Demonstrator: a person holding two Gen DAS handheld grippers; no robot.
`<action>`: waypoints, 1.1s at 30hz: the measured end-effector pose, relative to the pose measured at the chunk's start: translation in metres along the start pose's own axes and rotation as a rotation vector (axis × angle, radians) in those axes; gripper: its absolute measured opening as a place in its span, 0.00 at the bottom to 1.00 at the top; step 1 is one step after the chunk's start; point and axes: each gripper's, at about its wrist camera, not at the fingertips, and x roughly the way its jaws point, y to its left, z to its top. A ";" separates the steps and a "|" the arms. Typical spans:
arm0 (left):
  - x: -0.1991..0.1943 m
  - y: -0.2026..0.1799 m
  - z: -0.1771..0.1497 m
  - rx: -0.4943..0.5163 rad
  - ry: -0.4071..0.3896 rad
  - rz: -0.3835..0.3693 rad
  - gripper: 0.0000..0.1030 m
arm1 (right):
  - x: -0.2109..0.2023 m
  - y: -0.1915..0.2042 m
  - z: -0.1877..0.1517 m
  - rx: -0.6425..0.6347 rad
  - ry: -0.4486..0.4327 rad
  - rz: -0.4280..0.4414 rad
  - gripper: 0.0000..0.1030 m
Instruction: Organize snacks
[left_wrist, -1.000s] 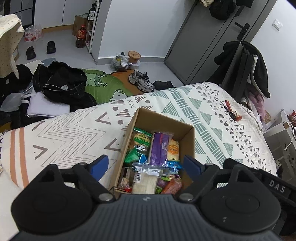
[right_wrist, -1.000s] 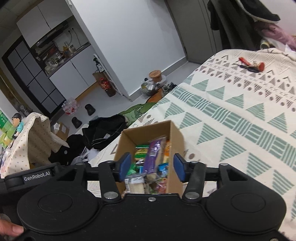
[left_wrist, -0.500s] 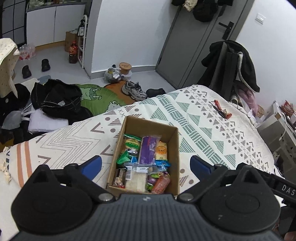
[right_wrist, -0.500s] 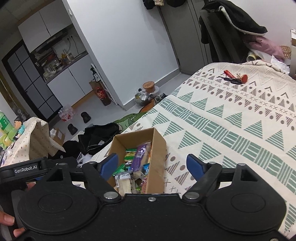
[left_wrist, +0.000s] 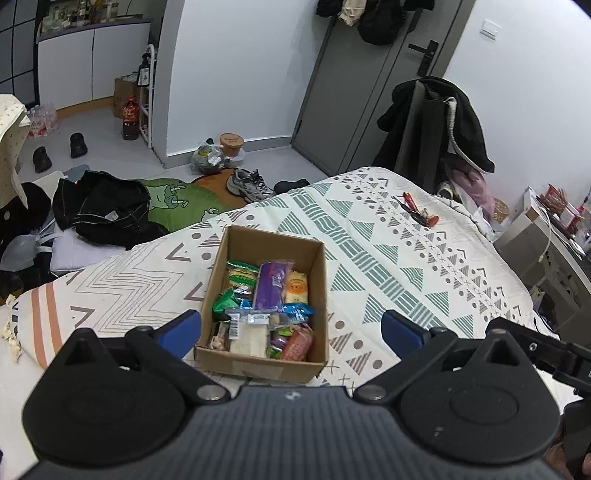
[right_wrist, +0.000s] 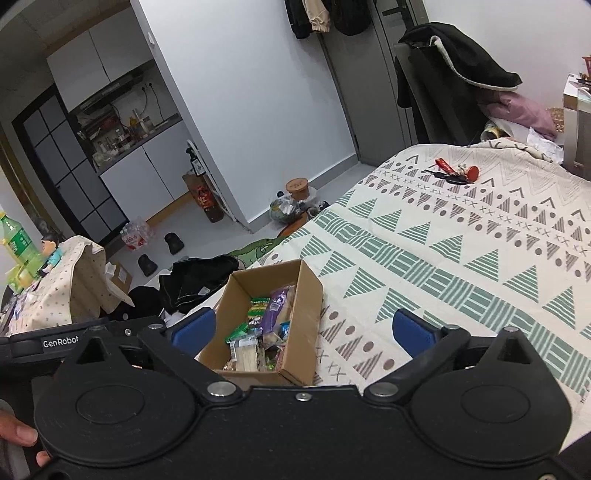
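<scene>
- The bed (left_wrist: 424, 266) with its patterned cover fills most of my view.
- On it I see the open cardboard box (left_wrist: 264, 360), upright, near the cover's edge.
- My left gripper (left_wrist: 291, 332) is released, with nothing between its blue pads (left_wrist: 183, 326); the box lies beyond them, untouched.
- My right gripper (right_wrist: 303, 328) has just been opening and now stands wide apart, empty, clear of the box.
- The snacks (left_wrist: 271, 284) sit packed inside the box, a purple packet on top.
- A bunch of keys (right_wrist: 456, 173) lies well apart on the cover.
</scene>
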 end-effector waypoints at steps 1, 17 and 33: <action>-0.003 -0.002 -0.002 0.005 -0.001 0.000 1.00 | -0.004 0.000 -0.001 -0.002 -0.001 0.000 1.00; -0.054 -0.018 -0.033 0.061 -0.049 -0.008 1.00 | -0.055 0.003 -0.023 -0.067 -0.016 -0.053 1.00; -0.090 -0.024 -0.070 0.104 -0.081 -0.017 1.00 | -0.100 0.003 -0.052 -0.093 -0.045 -0.094 1.00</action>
